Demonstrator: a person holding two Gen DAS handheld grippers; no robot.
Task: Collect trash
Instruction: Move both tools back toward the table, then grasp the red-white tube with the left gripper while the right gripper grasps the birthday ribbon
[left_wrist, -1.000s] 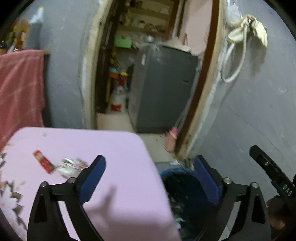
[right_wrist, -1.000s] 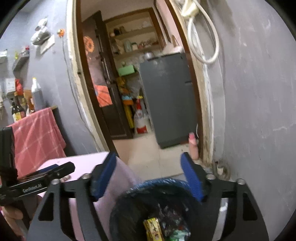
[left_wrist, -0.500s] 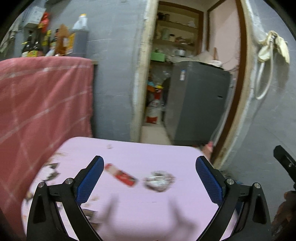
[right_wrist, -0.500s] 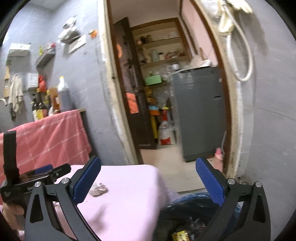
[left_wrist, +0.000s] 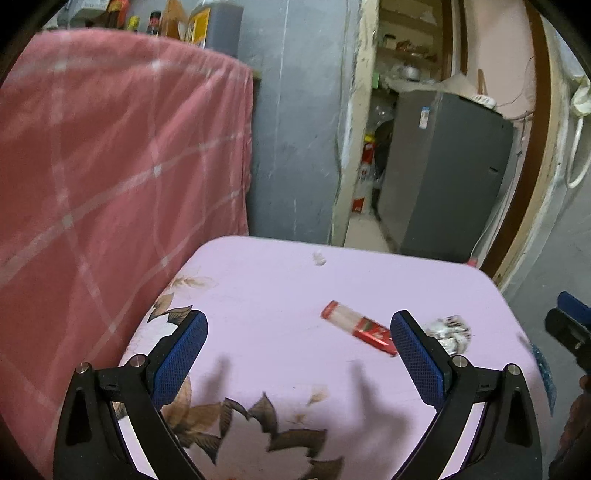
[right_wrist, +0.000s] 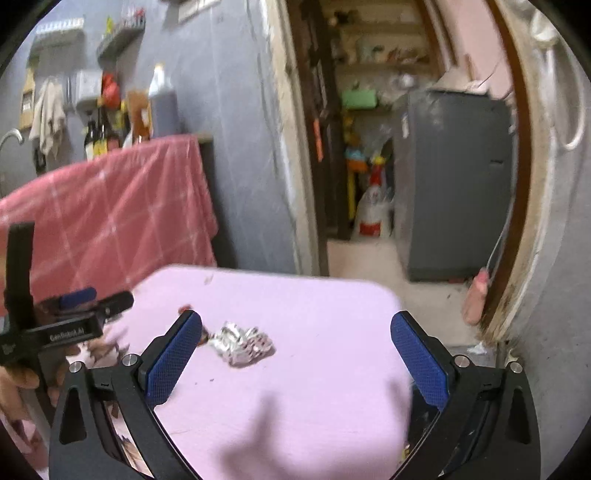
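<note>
Two pieces of trash lie on the pink cloth-covered bench (left_wrist: 280, 295): a crumpled foil wrapper (right_wrist: 242, 341) and, just beside it, a flattened red-and-white packet (left_wrist: 356, 326). A tiny white scrap (left_wrist: 318, 257) sits nearer the far edge.

The right claw (right_wrist: 295, 360) hangs released above the bench, its jaws having just been opening to their widest with nothing between them; the foil wrapper lies ahead, closer to its left pad. The left claw (left_wrist: 301, 362) is also released and empty, with the red packet just ahead of its right pad.

The foil looks feather-light, soft and springy, so it should crush under the pads; pinching across the bulkiest middle of the crumple seems safest. The packet looks thin, flat and slick against the cloth, likely to slide away, so taking it across its narrow width, one pad scooping under an edge, would probably serve best.
</note>
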